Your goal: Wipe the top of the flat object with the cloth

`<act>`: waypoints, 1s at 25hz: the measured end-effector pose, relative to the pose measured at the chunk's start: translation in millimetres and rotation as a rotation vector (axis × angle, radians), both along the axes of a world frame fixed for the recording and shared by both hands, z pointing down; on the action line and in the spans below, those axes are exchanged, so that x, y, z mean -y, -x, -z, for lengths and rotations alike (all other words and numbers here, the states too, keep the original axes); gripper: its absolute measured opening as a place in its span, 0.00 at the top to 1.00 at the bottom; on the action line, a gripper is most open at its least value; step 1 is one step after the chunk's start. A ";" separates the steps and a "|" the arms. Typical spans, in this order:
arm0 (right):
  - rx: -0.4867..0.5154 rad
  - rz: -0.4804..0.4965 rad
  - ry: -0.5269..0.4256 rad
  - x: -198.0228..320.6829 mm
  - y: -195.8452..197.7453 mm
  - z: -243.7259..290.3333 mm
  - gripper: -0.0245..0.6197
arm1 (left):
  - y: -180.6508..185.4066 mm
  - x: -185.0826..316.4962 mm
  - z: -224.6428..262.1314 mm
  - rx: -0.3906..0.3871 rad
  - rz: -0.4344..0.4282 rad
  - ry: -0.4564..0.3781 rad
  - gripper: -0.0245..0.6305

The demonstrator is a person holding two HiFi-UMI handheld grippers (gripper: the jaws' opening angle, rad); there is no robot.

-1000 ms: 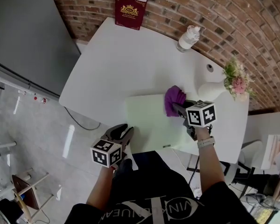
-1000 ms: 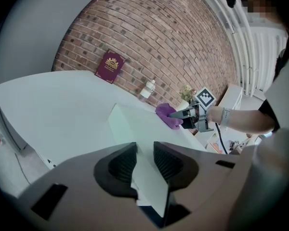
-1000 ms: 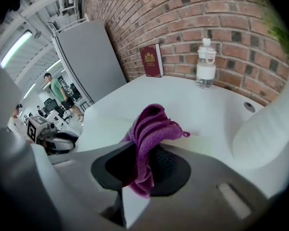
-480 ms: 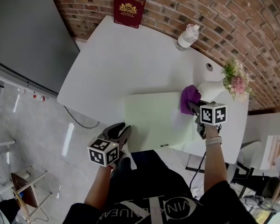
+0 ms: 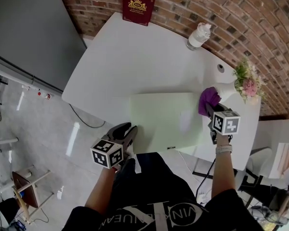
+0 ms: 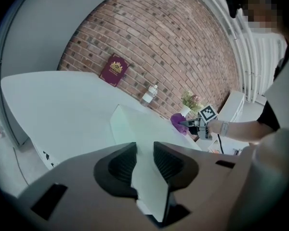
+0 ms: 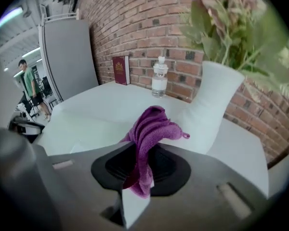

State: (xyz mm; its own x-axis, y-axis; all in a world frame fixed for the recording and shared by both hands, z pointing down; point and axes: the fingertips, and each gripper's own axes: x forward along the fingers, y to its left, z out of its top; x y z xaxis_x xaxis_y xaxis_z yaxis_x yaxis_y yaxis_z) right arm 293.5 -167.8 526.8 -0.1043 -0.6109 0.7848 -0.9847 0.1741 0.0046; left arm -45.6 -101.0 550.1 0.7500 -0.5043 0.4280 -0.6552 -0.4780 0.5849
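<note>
A pale green flat board point(image 5: 164, 119) lies on the white table point(image 5: 125, 61) near its front edge. The board's near left edge point(image 6: 135, 129) runs between the pads of my left gripper point(image 5: 130, 129) point(image 6: 144, 150), which is shut on it. My right gripper point(image 5: 213, 110) point(image 7: 143, 165) is shut on a bunched purple cloth point(image 5: 208, 99) point(image 7: 151, 126). The cloth rests at the board's right edge, close to the white vase point(image 5: 231, 88). From the left gripper view, the cloth point(image 6: 178, 121) sits at the board's far end.
The vase point(image 7: 209, 105) holds pink flowers point(image 5: 248, 81) just behind the cloth. A water bottle point(image 5: 198, 36) and a dark red book point(image 5: 138, 5) stand by the brick wall. A cable hole point(image 5: 220, 67) is in the tabletop. A person point(image 7: 26, 81) stands far off.
My right gripper has carried the purple cloth rightward across the board to its right edge beside the vase. The left gripper has stayed where it was.
</note>
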 end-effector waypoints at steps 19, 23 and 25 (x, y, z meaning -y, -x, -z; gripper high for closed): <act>0.494 0.451 -0.072 -36.4 275.1 64.8 0.84 | 12.2 -44.1 -1.2 -0.025 -0.005 0.043 0.69; 0.539 0.499 0.003 -50.8 309.1 52.2 0.84 | 14.3 -48.9 -1.1 -0.019 -0.014 0.039 0.74; 0.543 0.522 0.047 -56.6 323.4 42.0 0.84 | 13.5 -49.1 -2.9 -0.013 -0.018 0.046 0.75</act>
State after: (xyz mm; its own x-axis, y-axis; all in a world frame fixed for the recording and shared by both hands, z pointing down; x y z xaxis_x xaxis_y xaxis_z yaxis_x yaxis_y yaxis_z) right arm -29.9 -111.2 484.8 -0.7508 -0.3432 0.5644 -0.6359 0.6069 -0.4768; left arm -59.1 -51.9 553.0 0.7648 -0.4707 0.4400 -0.6385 -0.4626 0.6151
